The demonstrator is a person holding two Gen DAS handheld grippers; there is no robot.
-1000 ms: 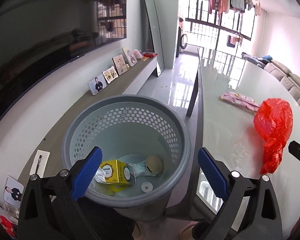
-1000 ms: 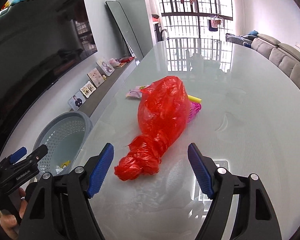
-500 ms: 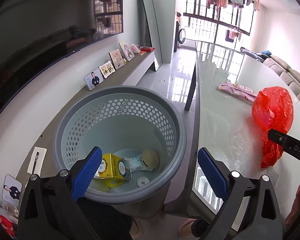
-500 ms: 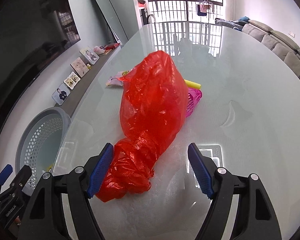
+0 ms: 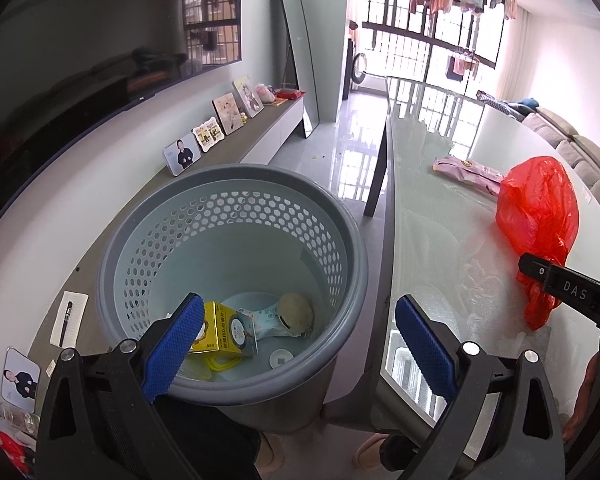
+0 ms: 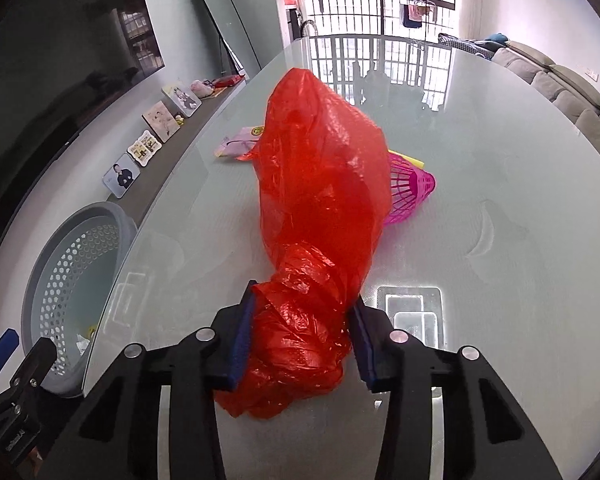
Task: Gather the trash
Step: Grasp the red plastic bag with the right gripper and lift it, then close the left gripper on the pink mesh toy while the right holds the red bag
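A crumpled red plastic bag (image 6: pixel 320 208) lies on the glass table (image 6: pixel 500 220). My right gripper (image 6: pixel 302 336) has closed around the bag's knotted near end, with both blue pads pressing on it. The bag also shows in the left wrist view (image 5: pixel 538 216), with the right gripper (image 5: pixel 568 288) against its lower end. A grey perforated trash bin (image 5: pixel 232 272) stands beside the table's edge, holding a yellow box (image 5: pixel 220 332) and other scraps. My left gripper (image 5: pixel 296 344) is open and empty above the bin's near rim.
A pink plastic basket (image 6: pixel 410 192) and a yellow item lie behind the bag. A pink packet (image 5: pixel 468 170) lies farther along the table. Photo frames (image 5: pixel 204 140) stand on a low cabinet on the left. A sofa (image 6: pixel 572 92) stands on the right.
My right gripper moved forward onto the red bag and closed its jaws on the bag's near end. The left gripper shifted slightly over the bin and stayed open.
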